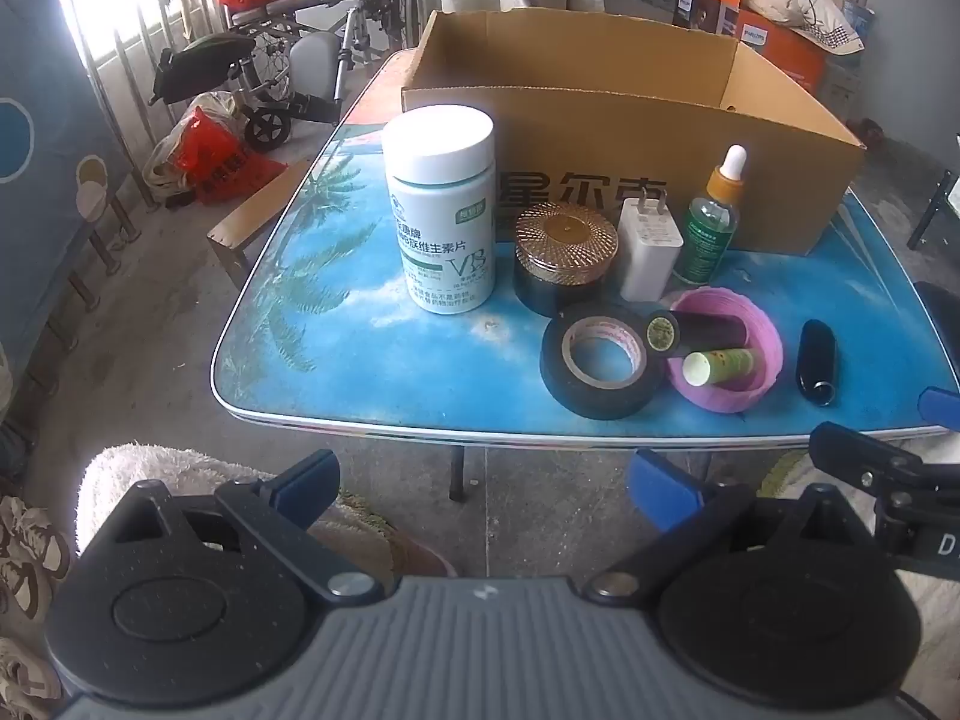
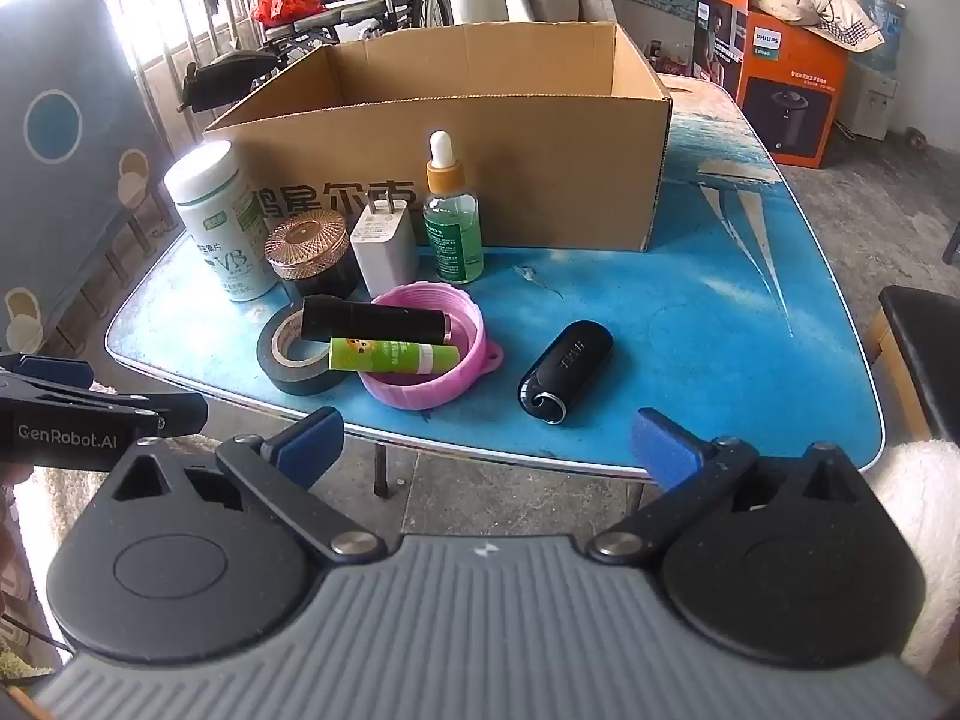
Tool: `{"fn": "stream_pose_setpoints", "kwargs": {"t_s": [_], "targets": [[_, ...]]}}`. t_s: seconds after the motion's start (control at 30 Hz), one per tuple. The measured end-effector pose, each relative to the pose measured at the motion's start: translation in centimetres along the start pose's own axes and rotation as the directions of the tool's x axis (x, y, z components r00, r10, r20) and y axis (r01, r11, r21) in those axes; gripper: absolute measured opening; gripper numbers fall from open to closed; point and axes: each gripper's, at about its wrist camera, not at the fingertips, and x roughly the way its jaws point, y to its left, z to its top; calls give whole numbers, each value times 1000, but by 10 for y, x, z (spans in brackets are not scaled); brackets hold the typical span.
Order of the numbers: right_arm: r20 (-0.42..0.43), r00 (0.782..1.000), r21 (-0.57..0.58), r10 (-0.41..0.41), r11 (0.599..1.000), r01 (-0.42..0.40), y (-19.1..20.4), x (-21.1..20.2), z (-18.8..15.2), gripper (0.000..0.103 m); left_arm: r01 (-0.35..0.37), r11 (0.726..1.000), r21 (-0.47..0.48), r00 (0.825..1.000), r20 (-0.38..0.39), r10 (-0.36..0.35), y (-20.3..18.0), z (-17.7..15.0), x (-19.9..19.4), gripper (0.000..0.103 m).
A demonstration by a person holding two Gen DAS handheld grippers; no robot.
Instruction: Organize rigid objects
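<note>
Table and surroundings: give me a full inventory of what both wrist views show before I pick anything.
cardboard box: 1, brown, open, back of table
vitamin bottle: 1, white, left end of row before box
jar: 1, black with gold lid, beside bottle
charger: 1, white, prongs up
dropper bottle: 1, green liquid, white bulb
tape roll: 1, black, near front edge
pink lid: 1, upturned, beside tape
black tube: 1, lying across lid and tape
green tube: 1, lying across lid
black oval case: 1, lying apart, right of lid
table: 1, blue printed top
wheelchair: 1, behind the table on the left
left gripper: open, empty
right gripper: open, empty
</note>
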Motion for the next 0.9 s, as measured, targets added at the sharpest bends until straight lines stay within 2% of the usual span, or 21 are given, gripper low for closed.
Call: {"fn": "stream_pose_setpoints", "kwargs": {"t_s": [0.9], "targets": [[4, 1000, -6, -2, 1000, 2, 2, -4, 2, 102, -23, 1000, 1, 1000, -6, 23, 0, -2, -2, 103]]}}
